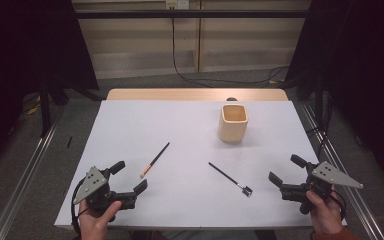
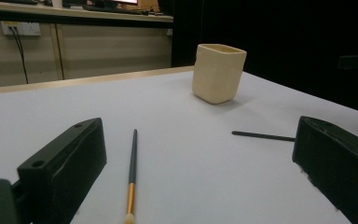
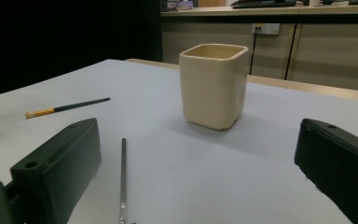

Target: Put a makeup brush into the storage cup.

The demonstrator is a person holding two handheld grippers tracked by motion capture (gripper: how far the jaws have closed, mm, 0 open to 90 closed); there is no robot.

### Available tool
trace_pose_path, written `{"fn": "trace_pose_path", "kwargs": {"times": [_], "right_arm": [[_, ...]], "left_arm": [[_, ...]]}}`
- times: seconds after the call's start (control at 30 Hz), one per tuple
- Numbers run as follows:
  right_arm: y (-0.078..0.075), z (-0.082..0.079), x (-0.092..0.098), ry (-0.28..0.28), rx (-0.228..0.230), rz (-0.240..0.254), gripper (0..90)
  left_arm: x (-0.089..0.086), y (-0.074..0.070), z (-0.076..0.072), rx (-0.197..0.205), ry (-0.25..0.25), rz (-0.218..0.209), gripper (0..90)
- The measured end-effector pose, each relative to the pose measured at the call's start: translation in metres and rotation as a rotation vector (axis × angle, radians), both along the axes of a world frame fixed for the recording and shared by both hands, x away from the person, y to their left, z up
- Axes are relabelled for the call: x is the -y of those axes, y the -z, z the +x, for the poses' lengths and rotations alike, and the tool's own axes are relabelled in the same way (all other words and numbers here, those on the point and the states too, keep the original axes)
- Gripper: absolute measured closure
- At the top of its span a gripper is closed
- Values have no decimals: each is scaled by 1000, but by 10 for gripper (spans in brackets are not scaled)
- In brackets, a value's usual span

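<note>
Both empty: left gripper (image 1: 128, 181) and right gripper (image 1: 283, 175) wide open at near corners, facing brushes (image 1: 154, 160) (image 1: 229, 178); cup (image 1: 233, 123) far right.

High view overhead, facing forward; gripper views low, probably sharing cup (image 1: 233, 122).

Dim, soft shadows, dark surroundings

Your cream cup (image 3: 214, 86) looks like smooth glazed ceramic with a soft sheen. Near it, the table (image 1: 180, 130) is matt white, its far edge bare wood. Your 2 grippers' jaws look like matt black plastic.
</note>
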State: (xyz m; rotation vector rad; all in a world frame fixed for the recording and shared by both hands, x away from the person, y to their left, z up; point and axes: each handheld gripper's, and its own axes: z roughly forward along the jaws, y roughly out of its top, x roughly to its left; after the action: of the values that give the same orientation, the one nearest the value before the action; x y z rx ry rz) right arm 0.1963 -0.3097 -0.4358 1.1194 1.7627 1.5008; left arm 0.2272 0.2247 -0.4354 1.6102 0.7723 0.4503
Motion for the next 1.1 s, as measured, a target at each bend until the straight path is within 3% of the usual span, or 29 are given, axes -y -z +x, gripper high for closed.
{"fn": "trace_pose_path", "kwargs": {"times": [0.77, 1.1], "right_arm": [[-1, -1, -2, -32, -6, -1, 0], [-1, -3, -4, -38, 0, -6, 0]], "left_arm": [[1, -1, -6, -3, 24, 40, 29], [6, -3, 7, -17, 41, 57, 32]]}}
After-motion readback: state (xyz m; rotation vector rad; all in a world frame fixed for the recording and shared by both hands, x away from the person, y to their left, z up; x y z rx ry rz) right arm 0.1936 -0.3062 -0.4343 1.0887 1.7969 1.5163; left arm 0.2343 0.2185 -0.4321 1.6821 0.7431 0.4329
